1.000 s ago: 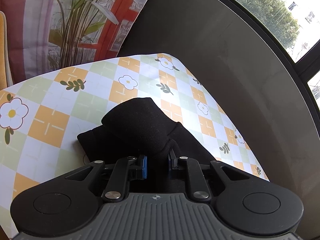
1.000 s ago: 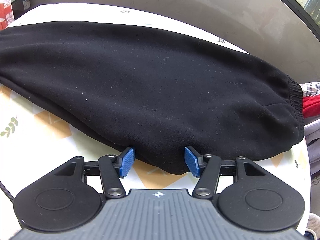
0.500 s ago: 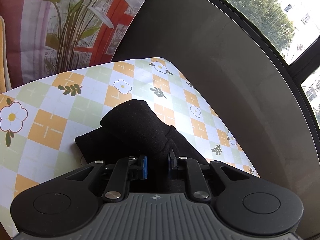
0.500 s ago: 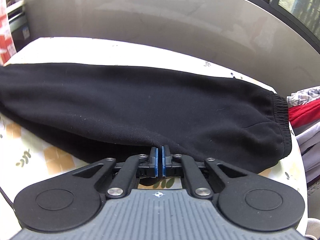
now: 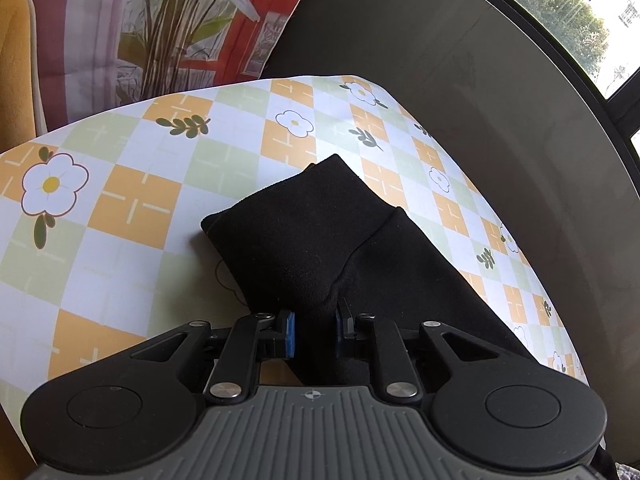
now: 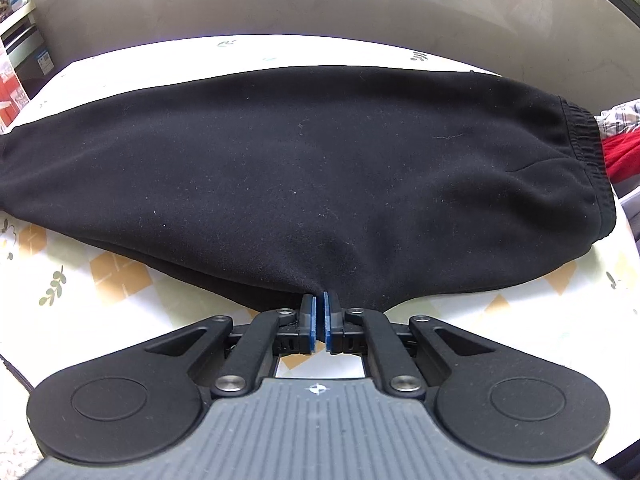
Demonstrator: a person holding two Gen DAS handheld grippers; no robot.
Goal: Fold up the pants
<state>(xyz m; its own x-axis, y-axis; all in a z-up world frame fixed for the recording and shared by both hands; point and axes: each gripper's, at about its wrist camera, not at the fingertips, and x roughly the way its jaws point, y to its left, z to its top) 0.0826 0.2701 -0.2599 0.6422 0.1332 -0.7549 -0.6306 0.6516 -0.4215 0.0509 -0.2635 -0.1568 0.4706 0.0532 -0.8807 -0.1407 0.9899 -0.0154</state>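
I find the black pants (image 6: 304,168) lying lengthwise across the checked desk (image 6: 120,276), waistband at the right of the frame beside a red garment (image 6: 624,156). My right tool (image 6: 319,312) is pinched almost fully closed on the near edge at lower centre. My left tool (image 5: 314,326) is narrowly parted, clamped on a thick bunch of the leg ends (image 5: 296,216) at centre frame. My judgement: lift both grips together, keep the edge taut between them, and carry it over evenly so no layer slips or creases.
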